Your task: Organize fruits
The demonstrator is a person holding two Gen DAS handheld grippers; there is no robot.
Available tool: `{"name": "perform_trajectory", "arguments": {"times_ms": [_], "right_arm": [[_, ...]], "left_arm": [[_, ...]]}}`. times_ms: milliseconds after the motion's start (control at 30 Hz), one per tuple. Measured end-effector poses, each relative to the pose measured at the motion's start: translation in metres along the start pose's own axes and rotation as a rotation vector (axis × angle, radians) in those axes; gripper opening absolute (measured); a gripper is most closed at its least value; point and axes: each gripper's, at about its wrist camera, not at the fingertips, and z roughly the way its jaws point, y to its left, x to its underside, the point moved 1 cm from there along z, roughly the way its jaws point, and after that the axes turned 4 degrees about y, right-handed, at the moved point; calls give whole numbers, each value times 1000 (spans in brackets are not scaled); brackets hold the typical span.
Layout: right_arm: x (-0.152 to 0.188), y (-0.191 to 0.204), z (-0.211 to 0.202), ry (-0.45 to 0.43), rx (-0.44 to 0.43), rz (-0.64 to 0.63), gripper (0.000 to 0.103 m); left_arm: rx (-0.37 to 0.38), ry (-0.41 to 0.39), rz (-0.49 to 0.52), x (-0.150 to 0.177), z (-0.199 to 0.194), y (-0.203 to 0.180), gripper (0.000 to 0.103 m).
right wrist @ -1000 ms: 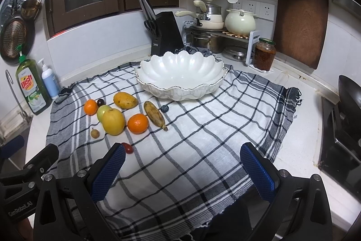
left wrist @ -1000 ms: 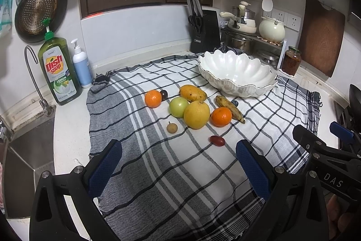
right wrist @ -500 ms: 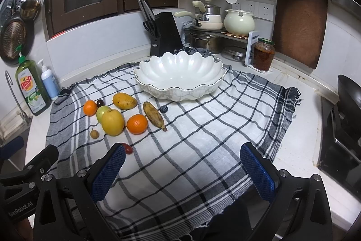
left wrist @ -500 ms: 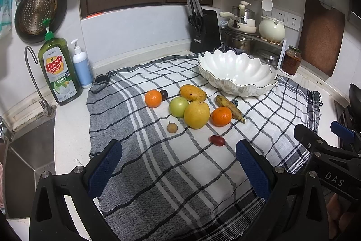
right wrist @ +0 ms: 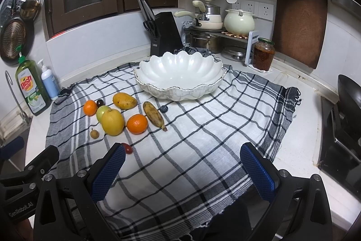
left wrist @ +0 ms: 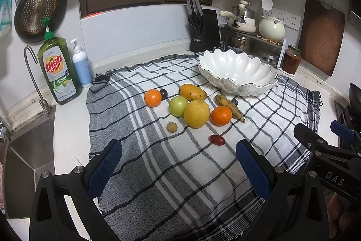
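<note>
My left gripper [left wrist: 178, 164] and right gripper [right wrist: 182, 166] both hang spread wide, grasping nothing, low in frame over the checked cloth [left wrist: 180, 173]. My right finger [right wrist: 108, 171] half hides the red grape [left wrist: 217, 139], whole in the left view. Mid-frame lie oranges [left wrist: 221, 115], a lemon [left wrist: 196, 113], a green apple [left wrist: 178, 106], mango [left wrist: 193, 92] and banana [left wrist: 229, 106]. The white scalloped bowl [right wrist: 178, 80] behind stands empty. At far left the bottle [left wrist: 59, 69] reads "Dish soap, Lemon"; the gripper bodies read "DAS" and "GenRobot.AI".

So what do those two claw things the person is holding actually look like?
Each hand-held gripper, left and right, is black plastic with silver screws and two fingers faced with blue textured pads. White lettering reads "DAS" on the right one's side, "GenRobot.AI" on the left's.
</note>
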Motion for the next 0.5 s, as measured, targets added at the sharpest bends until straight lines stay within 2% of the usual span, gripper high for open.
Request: {"name": "perform_trajectory", "arguments": {"times_ms": [500], "right_arm": [[0,0,1,0,0,0,103]], "left_arm": [[-1,1,0,0,0,0,103]]}}
